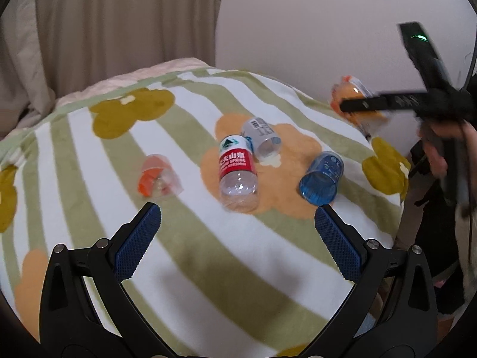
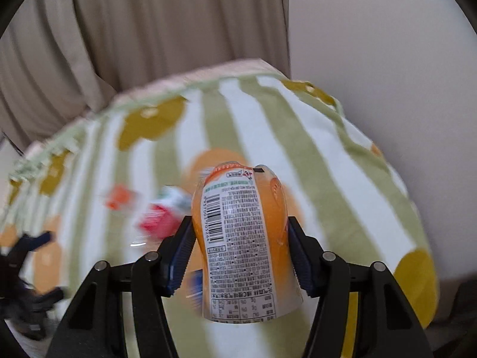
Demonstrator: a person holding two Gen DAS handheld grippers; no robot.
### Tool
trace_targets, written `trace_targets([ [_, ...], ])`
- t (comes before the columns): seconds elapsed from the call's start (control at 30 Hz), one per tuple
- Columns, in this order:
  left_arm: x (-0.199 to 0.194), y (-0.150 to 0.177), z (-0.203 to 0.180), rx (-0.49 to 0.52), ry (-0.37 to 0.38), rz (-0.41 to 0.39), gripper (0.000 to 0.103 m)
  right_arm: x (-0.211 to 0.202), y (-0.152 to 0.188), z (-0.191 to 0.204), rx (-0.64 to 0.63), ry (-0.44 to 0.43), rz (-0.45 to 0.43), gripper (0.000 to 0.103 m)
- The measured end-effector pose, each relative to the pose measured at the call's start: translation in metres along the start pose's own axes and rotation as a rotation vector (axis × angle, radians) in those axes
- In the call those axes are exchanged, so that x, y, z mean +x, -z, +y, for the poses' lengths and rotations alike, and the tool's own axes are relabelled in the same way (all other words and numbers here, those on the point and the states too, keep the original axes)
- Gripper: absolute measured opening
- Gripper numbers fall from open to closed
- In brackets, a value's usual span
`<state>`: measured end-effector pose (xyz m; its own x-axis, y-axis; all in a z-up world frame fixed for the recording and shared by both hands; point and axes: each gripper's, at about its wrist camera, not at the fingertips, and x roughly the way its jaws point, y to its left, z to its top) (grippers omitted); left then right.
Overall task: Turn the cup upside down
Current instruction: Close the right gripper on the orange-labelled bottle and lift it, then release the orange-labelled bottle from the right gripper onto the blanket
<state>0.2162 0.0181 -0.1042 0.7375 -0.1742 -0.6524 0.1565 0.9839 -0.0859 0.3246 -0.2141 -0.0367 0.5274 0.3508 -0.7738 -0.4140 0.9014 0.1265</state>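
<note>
My right tongs (image 2: 240,256) squeeze the orange cup (image 2: 241,247), up in the air over the bed (image 2: 342,179). My left tongs (image 1: 238,238) are wide and hold nothing. The cup looks slippery; if I turn fast, it may slide out.

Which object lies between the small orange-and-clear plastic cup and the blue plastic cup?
The red-labelled clear plastic bottle cup, lying on the striped blanket, as the left wrist view shows.

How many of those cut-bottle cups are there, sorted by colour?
Orange: 2, the clear-and-orange cup on the blanket and the orange cup held in the right hand-held gripper
Red-labelled: 1
Grey: 1
Blue: 1
Total: 5
</note>
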Motion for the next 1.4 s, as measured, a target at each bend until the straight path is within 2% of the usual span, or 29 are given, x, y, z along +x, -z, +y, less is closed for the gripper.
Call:
trace_targets([
  [0.17,-0.032,0.013,0.009,-0.042,-0.008,0.005,0.103,0.005,0.053,0.053,0.063,-0.123,0.044,0.056],
  [0.3,-0.053,0.031,0.010,-0.073,-0.001,0.030,0.103,0.025,0.092,0.073,0.185,-0.162,0.078,0.056],
  [0.43,-0.068,0.047,0.013,-0.091,-0.018,0.048,0.103,0.044,0.116,0.086,0.308,-0.188,0.110,0.056],
  [0.53,-0.074,0.053,0.016,-0.101,-0.027,0.054,0.103,0.059,0.129,0.096,0.343,-0.174,0.142,0.056],
  [0.8,-0.084,0.058,0.022,-0.126,0.004,0.063,0.103,0.099,0.141,0.108,0.292,-0.086,0.254,0.056],
  [0.97,-0.089,0.057,0.024,-0.138,-0.007,0.061,0.103,0.101,0.145,0.108,0.295,-0.080,0.272,0.057],
  [1.0,-0.090,0.057,0.024,-0.144,-0.009,0.063,0.103,0.100,0.146,0.108,0.297,-0.082,0.272,0.058],
  [1.03,-0.091,0.057,0.024,-0.149,-0.014,0.060,0.103,0.099,0.146,0.108,0.303,-0.086,0.273,0.064],
  [1.07,-0.094,0.057,0.025,-0.156,-0.018,0.053,0.103,0.098,0.146,0.105,0.320,-0.096,0.264,0.078],
  [1.1,-0.096,0.057,0.025,-0.163,-0.018,0.049,0.103,0.094,0.146,0.104,0.331,-0.107,0.245,0.085],
  [1.13,-0.097,0.056,0.025,-0.169,-0.016,0.053,0.103,0.088,0.146,0.103,0.335,-0.133,0.219,0.098],
  [1.17,-0.098,0.054,0.024,-0.170,-0.017,0.060,0.103,0.082,0.147,0.103,0.332,-0.152,0.195,0.102],
  [1.3,-0.096,0.041,0.017,-0.166,-0.030,0.085,0.103,0.043,0.145,0.089,0.294,-0.207,0.040,0.102],
  [1.4,-0.076,0.024,0.004,-0.141,-0.060,0.139,0.103,0.012,0.144,0.077,0.269,-0.216,-0.052,0.102],
])
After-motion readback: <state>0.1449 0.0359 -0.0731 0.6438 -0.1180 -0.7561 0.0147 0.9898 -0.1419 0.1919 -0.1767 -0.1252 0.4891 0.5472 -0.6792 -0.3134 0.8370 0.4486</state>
